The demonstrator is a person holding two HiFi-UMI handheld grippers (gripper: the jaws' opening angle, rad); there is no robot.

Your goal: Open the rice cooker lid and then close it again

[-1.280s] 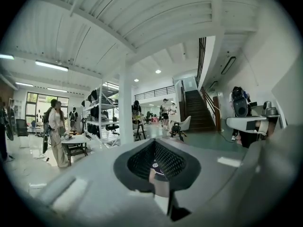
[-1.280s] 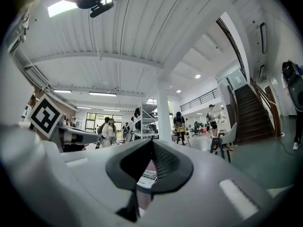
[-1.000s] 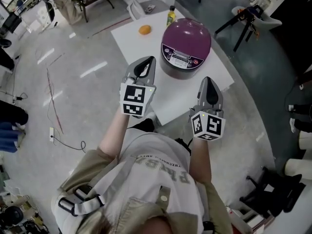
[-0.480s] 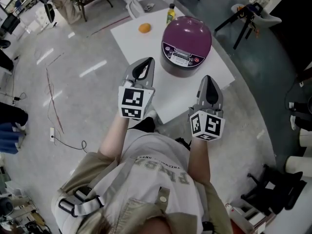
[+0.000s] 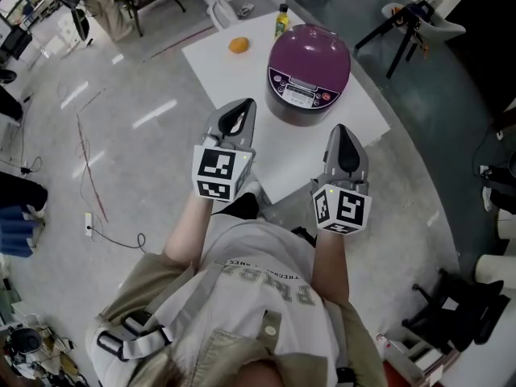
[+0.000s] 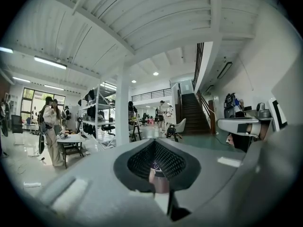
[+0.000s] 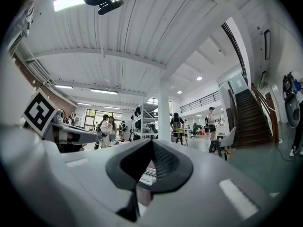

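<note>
— How are the arms held?
— Forward and level, side by side: left gripper, right gripper, fingers clenched on nothing.
— The rice cooker?
— On the worktop just ahead, lid down, untouched.
</note>
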